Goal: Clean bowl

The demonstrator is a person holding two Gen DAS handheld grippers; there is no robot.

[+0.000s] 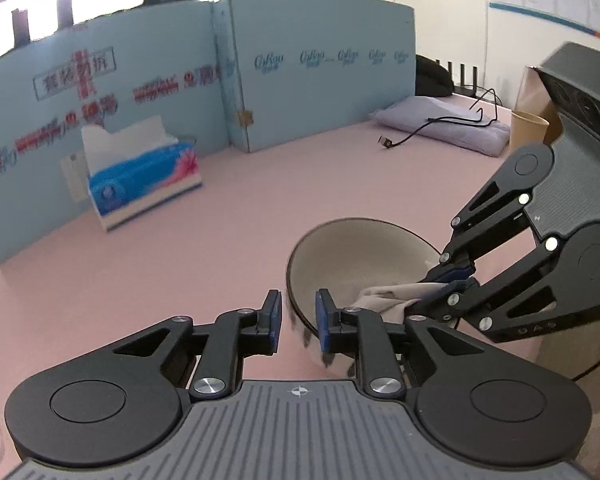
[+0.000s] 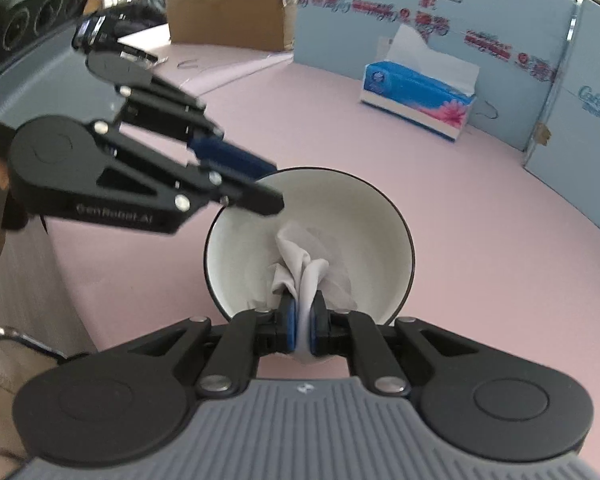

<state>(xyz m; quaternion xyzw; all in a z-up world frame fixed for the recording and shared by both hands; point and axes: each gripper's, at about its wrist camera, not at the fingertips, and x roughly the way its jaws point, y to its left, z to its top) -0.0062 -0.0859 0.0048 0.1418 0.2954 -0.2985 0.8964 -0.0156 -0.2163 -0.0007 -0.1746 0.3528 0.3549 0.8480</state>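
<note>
While the right claw (image 2: 302, 330) is clamped on the crumpled white tissue (image 2: 304, 264) inside the dark-rimmed white ceramic bowl (image 2: 244, 240) at frame centre, the left claw (image 1: 298, 322), slightly parted, straddles the rim without clearly pinching it; steady the bowl on the pink tabletop (image 2: 480, 208) first, then wipe the wall in circles.

Left wrist cam sits just behind the left gripper (image 1: 298, 322), looks fwd and down along its jaws, close over the bowl (image 1: 340, 248) rim, facing the blue partition (image 1: 140, 80) w/ the right gripper (image 1: 452, 280) entering from the right. Right wrist cam sits behind the right gripper (image 2: 303, 320), also tilted down, bowl (image 2: 252, 248) right in front, left gripper (image 2: 260, 184) coming in from upper left. Both views share bowl, tissue box (image 1: 144, 180) (image 2: 416, 96), pink tabletop (image 1: 180, 280) (image 2: 500, 260), partition (image 2: 500, 8).
</note>
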